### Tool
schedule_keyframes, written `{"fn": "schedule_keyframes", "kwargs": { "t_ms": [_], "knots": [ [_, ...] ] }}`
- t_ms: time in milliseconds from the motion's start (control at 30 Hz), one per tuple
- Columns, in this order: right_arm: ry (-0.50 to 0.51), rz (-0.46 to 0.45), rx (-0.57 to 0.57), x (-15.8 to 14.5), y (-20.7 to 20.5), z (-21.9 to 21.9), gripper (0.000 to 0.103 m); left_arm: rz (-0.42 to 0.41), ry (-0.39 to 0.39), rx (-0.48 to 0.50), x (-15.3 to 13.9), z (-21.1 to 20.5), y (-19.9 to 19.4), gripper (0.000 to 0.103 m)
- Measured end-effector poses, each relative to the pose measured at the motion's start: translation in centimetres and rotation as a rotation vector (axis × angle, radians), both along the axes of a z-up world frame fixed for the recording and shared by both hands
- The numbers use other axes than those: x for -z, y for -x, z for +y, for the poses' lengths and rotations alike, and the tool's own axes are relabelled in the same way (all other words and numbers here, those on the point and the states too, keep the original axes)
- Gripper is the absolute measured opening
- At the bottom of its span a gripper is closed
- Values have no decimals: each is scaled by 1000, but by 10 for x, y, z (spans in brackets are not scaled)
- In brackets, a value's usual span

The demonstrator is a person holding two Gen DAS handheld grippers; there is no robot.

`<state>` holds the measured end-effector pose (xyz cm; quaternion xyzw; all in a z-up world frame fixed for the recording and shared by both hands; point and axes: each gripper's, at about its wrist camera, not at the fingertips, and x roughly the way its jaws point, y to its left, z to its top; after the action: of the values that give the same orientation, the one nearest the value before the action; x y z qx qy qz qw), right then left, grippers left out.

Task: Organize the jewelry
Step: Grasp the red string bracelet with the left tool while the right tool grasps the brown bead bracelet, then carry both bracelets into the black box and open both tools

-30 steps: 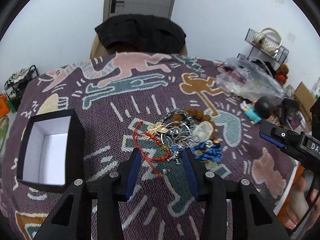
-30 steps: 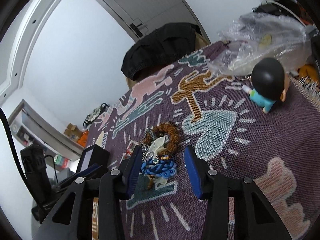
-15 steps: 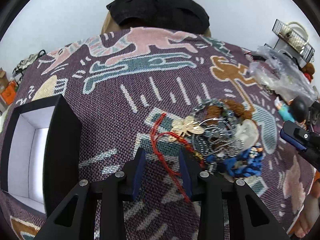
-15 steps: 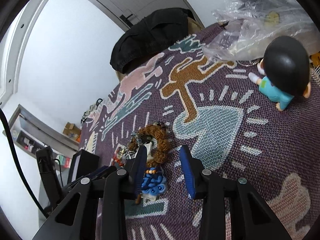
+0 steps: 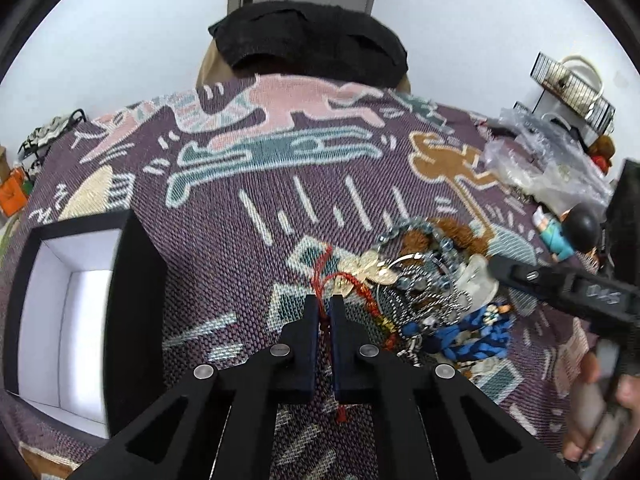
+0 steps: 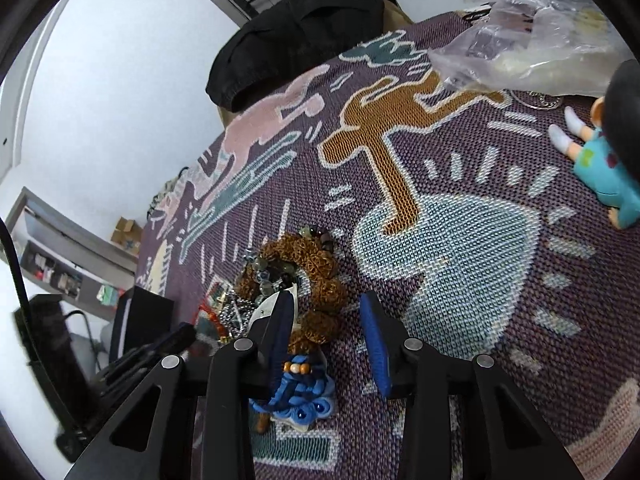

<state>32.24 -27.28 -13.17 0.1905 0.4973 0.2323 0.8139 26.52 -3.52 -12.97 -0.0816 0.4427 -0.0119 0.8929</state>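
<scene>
A tangle of jewelry lies on the patterned purple cloth [image 5: 248, 248]: a red cord bracelet [image 5: 326, 280], a gold flower charm [image 5: 372, 266], silver chains [image 5: 428, 292], a brown bead bracelet [image 6: 316, 264] and a blue knotted piece [image 5: 468, 336]. My left gripper [image 5: 325, 312] is shut on the red cord at the pile's left edge. My right gripper [image 6: 328, 312] is open low over the pile, its jaws on either side of the brown bead bracelet, with the blue piece [image 6: 300, 396] under its left finger. An open black box [image 5: 80, 312] with a white inside stands to the left.
A small doll in a teal shirt [image 6: 604, 160] and a clear plastic bag [image 6: 532, 40] lie at the right of the cloth. A chair with black clothing [image 5: 308, 40] stands behind the table. A wire rack [image 5: 572, 88] stands at the far right.
My left gripper moved in on the red cord and closed on it. My right gripper moved forward and down over the brown bead bracelet, its jaws staying open.
</scene>
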Motion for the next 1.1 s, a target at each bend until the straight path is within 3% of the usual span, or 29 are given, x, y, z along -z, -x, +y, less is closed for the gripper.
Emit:
{"fn": "schedule_keyframes", "kwargs": {
  "t_ms": [200, 267, 400, 567, 1100],
  "knots": [
    [56, -19, -13, 2, -7, 13, 37, -51, 19, 1, -18, 7, 10, 5],
    [66, -29, -25, 2, -8, 17, 20, -62, 25, 1, -21, 9, 13, 5],
    [44, -68, -36, -7, -5, 15, 20, -83, 40, -3, -27, 14, 20, 5],
    [-17, -137, -65, -42, 7, 16, 20, -119, 62, -10, -39, 21, 29, 5],
    [-56, -389, -141, -157, 67, 50, 20, -260, 96, -51, -86, 59, 85, 5]
  ]
}}
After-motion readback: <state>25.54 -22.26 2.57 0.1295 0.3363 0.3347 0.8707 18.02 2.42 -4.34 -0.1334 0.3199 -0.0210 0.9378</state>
